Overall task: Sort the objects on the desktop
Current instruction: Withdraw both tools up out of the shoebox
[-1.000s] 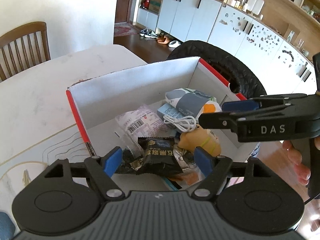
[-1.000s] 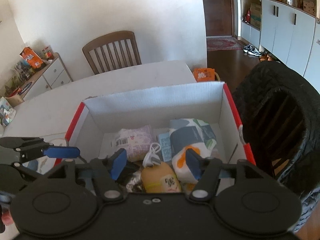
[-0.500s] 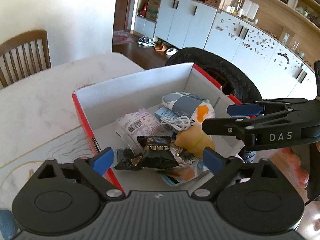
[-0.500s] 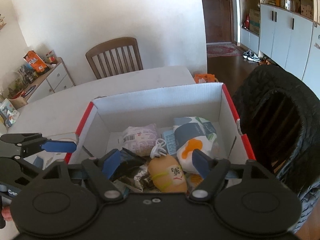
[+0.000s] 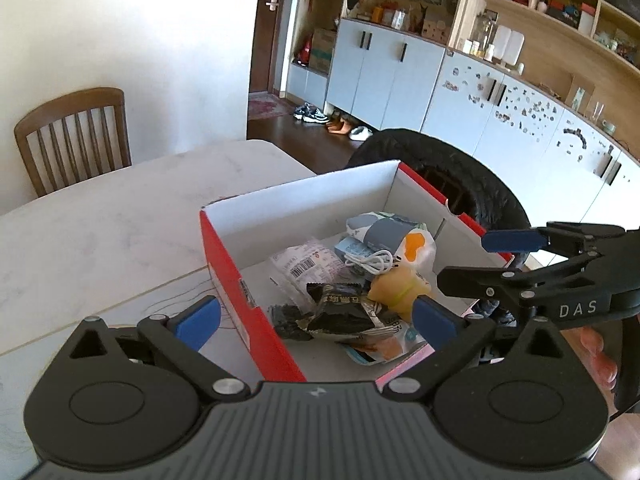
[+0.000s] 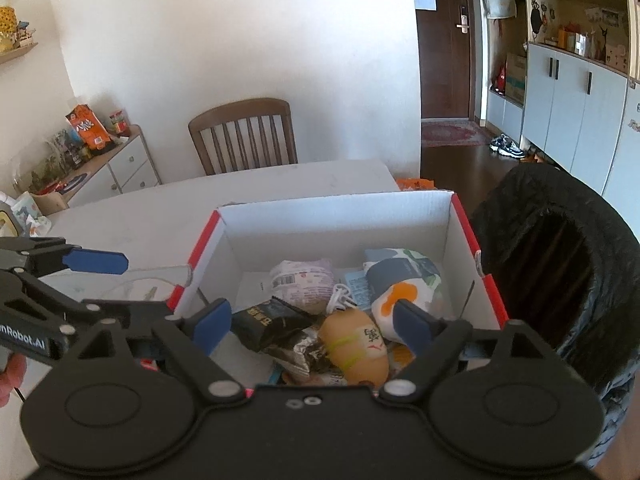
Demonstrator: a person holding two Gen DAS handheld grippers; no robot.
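Left of the red-sided white cardboard box (image 5: 256,312), the left gripper (image 5: 316,322) gapes empty, jaws just opened. Inside the box, the crinkly black foil snack packet (image 5: 340,312) looks light and slippery; pinch its sealed edge. The right gripper (image 6: 312,326), over the box's near edge, has also just opened, empty.

It was a lived-in home: a wooden dining chair (image 6: 244,136) stood at a pale surface (image 5: 100,232), shoes (image 5: 332,120) lay by the entrance door (image 6: 444,40), and long cabinets (image 5: 460,92) under cluttered shelves (image 5: 540,12) lined the wall.
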